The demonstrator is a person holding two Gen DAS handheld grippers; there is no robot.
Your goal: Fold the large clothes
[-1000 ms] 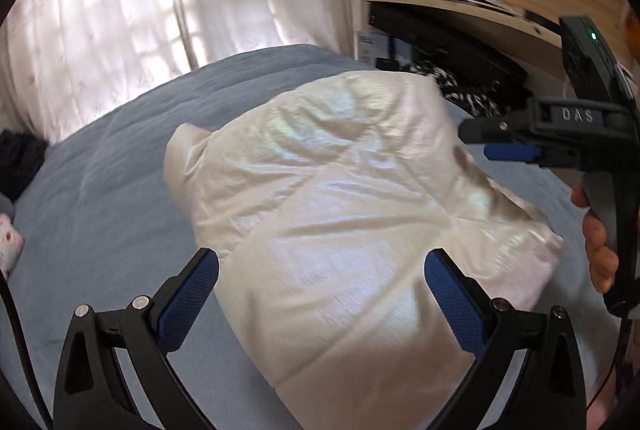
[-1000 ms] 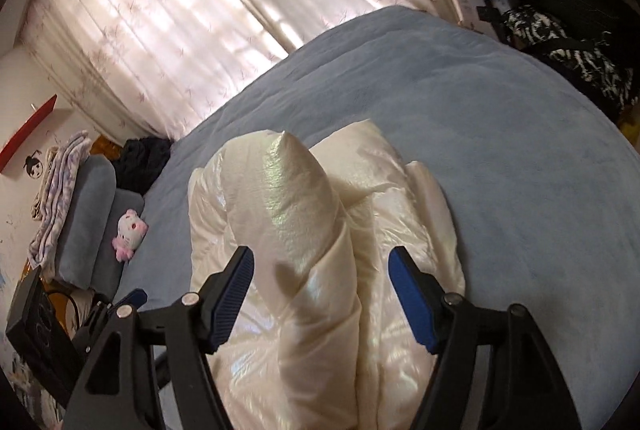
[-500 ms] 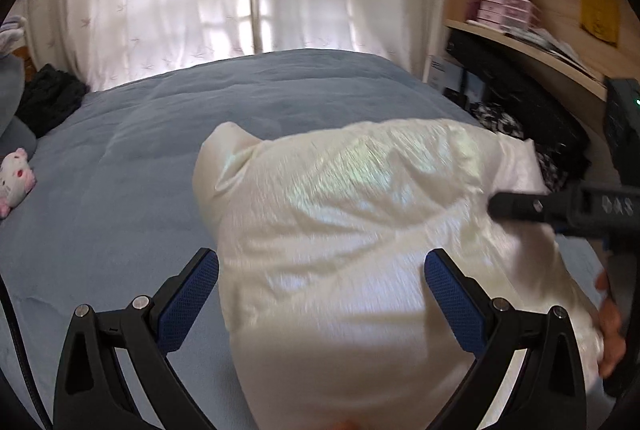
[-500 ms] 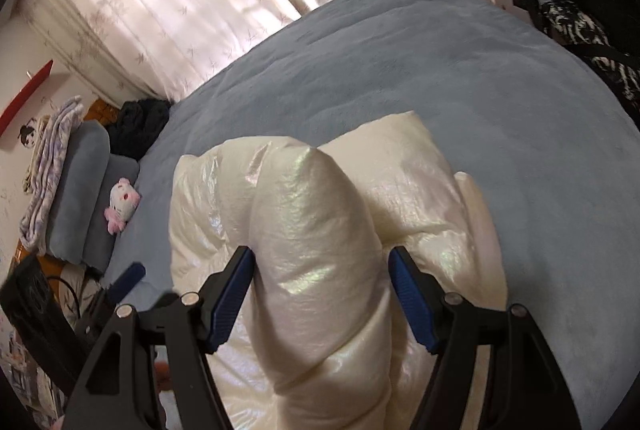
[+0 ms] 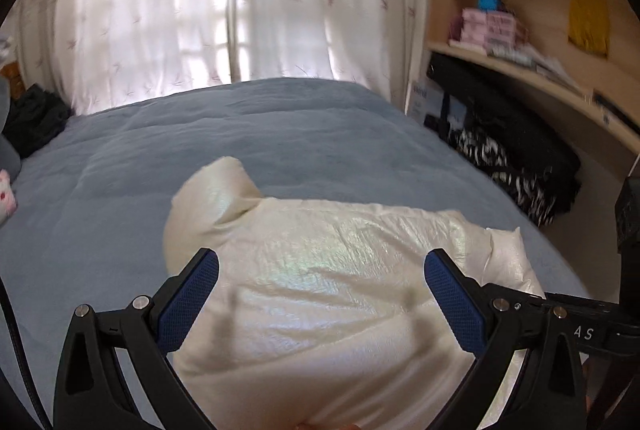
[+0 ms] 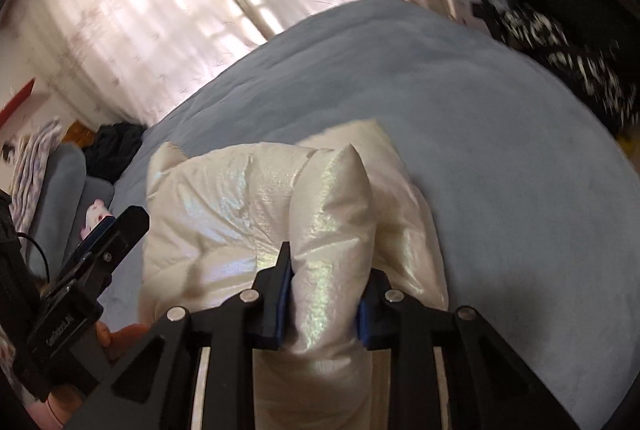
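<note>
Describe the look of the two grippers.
Both the left gripper and the right gripper have black angular fingers with silver screws and blue textured pads. A black cable runs beside the left one. White lettering marks each body.

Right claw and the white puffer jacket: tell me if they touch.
Touching. The right wrist view shows the right claw pinching a ridge of the white puffer jacket.
</note>
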